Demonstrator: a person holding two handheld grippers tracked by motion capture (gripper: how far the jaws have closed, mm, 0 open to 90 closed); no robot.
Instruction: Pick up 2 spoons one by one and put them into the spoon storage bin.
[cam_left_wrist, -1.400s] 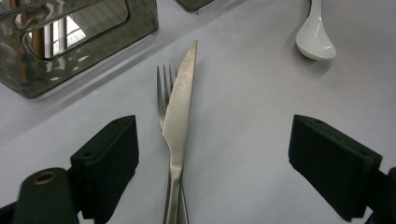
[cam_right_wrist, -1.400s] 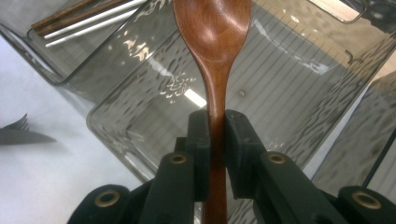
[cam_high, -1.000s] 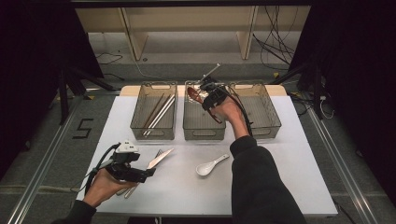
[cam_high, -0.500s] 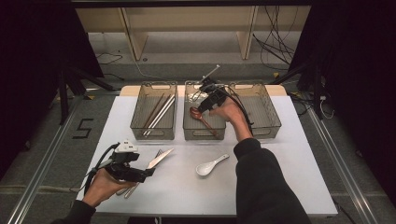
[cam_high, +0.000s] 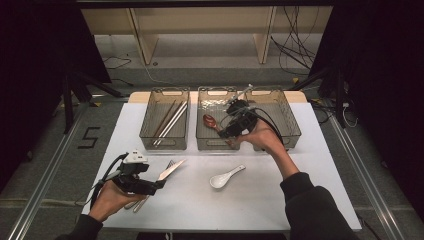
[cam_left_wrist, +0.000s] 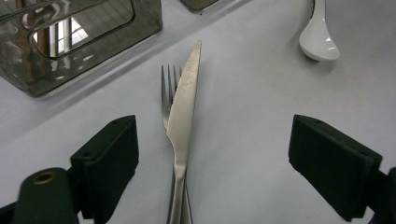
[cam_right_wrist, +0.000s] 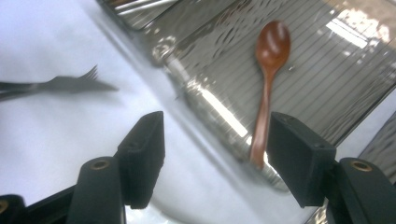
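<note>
While the right gripper (cam_high: 231, 131) hangs over the near wall of the middle bin (cam_high: 216, 145), its jaws have just been opening and now stand wide with nothing between them; the brown wooden spoon (cam_right_wrist: 266, 88) lies in that bin, bowl toward the far wall, handle against the near one. On the white table (cam_high: 300, 185), the left gripper (cam_left_wrist: 212, 154) sits near the front left corner, jaws wide and bare, with the knife (cam_left_wrist: 183, 112) and the fork (cam_left_wrist: 166, 91) running straight out between them (the knife lies on top of the fork). Their long axes follow the gripper's own line, so I judge a grab there needs only a short advance and a squeeze. The white ceramic spoon (cam_high: 225, 177) lies mid-table, handle angled toward the bins, nearer the right hand. Count: three bins, two spoons, one knife, one fork, several chopsticks (cam_high: 169, 120) in the left bin (cam_high: 148, 137); the right bin (cam_high: 292, 131) looks empty.
</note>
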